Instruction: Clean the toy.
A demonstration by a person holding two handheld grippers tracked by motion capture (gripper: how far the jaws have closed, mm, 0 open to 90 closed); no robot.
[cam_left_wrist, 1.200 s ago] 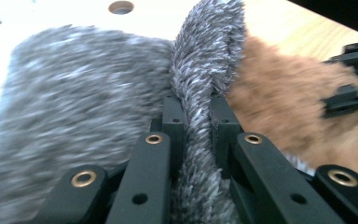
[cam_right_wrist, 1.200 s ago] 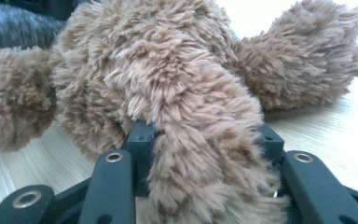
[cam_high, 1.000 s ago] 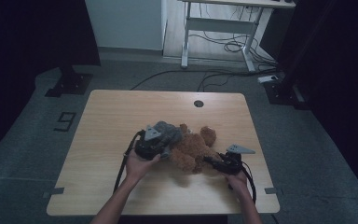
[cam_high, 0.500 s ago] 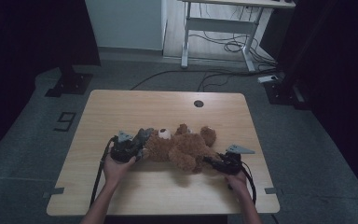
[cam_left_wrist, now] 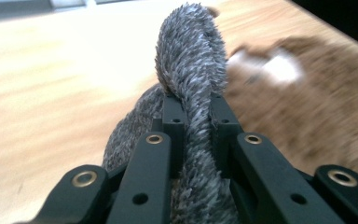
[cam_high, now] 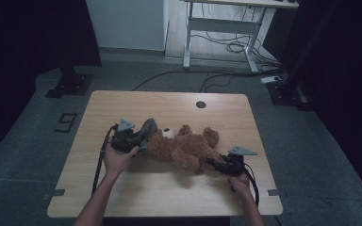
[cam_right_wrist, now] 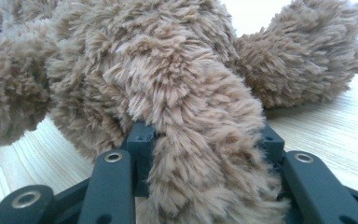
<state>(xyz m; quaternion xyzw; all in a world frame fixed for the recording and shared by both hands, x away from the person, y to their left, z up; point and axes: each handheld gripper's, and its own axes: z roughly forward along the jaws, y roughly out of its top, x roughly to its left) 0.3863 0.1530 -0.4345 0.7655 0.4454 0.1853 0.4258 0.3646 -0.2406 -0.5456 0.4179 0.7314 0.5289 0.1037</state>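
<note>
No readable labels. Fluffy brown teddy bear [cam_high: 184, 148] lying mid-surface, toward near edge. Left claw [cam_left_wrist: 193, 109] pinching grey fuzzy cloth [cam_left_wrist: 191, 56]; right claw [cam_right_wrist: 205, 140] gripping bear's leg.

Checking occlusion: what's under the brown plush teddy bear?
The brown plush teddy bear lies directly on the light wooden table. The right gripper clamps one leg; the left gripper pinches grey fuzzy fabric by its head. Whatever lies beneath its body is covered.
</note>
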